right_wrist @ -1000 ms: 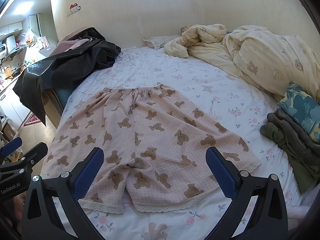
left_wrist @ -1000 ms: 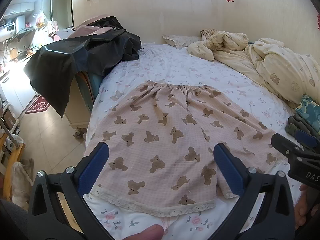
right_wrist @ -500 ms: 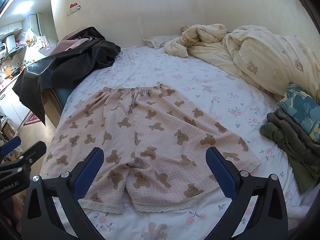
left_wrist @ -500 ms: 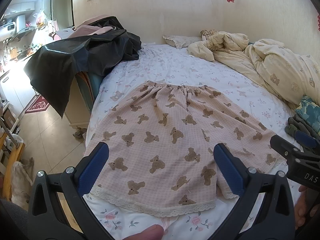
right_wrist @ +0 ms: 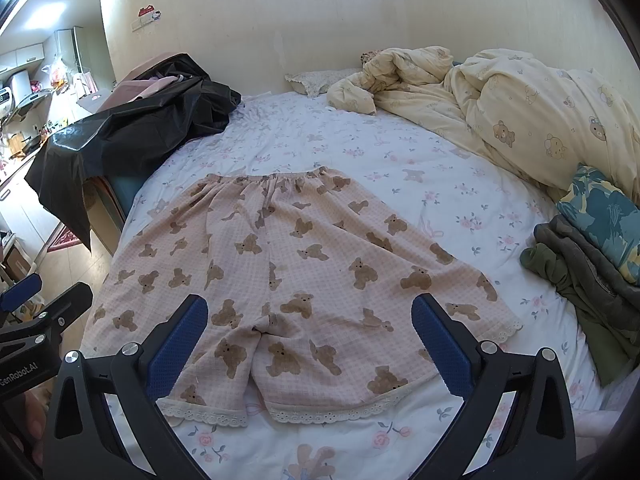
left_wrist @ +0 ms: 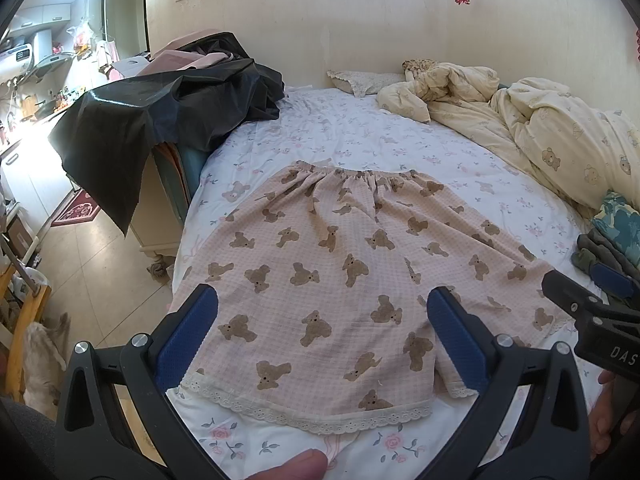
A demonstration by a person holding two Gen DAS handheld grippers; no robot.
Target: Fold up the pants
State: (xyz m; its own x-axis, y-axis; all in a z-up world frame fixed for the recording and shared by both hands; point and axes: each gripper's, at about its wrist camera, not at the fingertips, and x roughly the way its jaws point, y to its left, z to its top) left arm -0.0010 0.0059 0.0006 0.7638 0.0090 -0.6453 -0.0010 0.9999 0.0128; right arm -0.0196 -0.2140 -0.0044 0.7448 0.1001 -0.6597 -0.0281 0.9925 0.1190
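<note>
Almost nothing has moved since the frames 1 second and half a second back: we hold both grippers where they were, and the pants [left_wrist: 344, 276] lie just as flat on the bed [left_wrist: 360, 140], waistband toward the wall, 2 lace-trimmed leg hems nearest us.

The left gripper [left_wrist: 322, 334] hovers above the left leg's hem, its fingers wide apart and holding nothing. The right gripper [right_wrist: 310, 338] hangs over the crotch and right leg, fingers equally spread and empty. Neither touches the cloth.

The risks from here, as we judge them: the fabric looks thin and loose, so a pinch at the hem may catch only the top layer and leave the underside behind, spoiling the fold. The pants' left edge lies close to the bed's side, so a sideways drag could pull that leg over it. The folded clothes [right_wrist: 592, 264] to the right of the pants sit well apart.

The only difference we can find is a slight drift of the right gripper's tip at the edge of the left view.
</note>
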